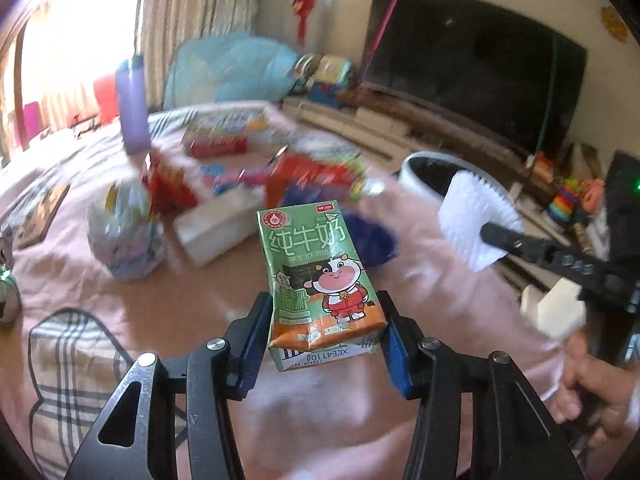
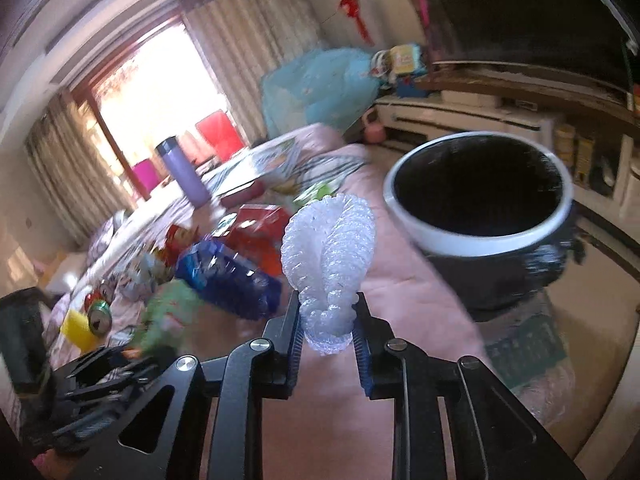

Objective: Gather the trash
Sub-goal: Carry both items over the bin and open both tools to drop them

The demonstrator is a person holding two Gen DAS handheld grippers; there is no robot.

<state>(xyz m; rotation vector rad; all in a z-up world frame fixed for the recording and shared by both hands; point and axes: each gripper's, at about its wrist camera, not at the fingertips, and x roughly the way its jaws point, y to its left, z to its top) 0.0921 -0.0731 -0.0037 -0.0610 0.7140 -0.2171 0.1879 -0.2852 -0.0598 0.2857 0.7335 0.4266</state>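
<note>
My left gripper (image 1: pixel 326 322) is shut on a green milk carton (image 1: pixel 318 276) with a cartoon cow, held above the pink tablecloth. My right gripper (image 2: pixel 327 326) is shut on a white foam fruit net (image 2: pixel 330 256), held up beside the table edge. The net also shows in the left wrist view (image 1: pixel 472 220), to the right of the carton. The trash bin (image 2: pixel 478 204), white-rimmed with a black liner, stands open just right of the table; it also shows in the left wrist view (image 1: pixel 428 172). The left gripper shows blurred at the lower left of the right wrist view (image 2: pixel 104 372).
The table (image 1: pixel 160 312) holds a purple bottle (image 1: pixel 132 104), red wrappers (image 1: pixel 312 176), a white box (image 1: pixel 216 228), a crumpled bag (image 1: pixel 128 236), a blue packet (image 2: pixel 228 276), cans (image 2: pixel 98 316) and a yellow item (image 2: pixel 78 326). A TV (image 1: pixel 476 60) and shelf stand behind.
</note>
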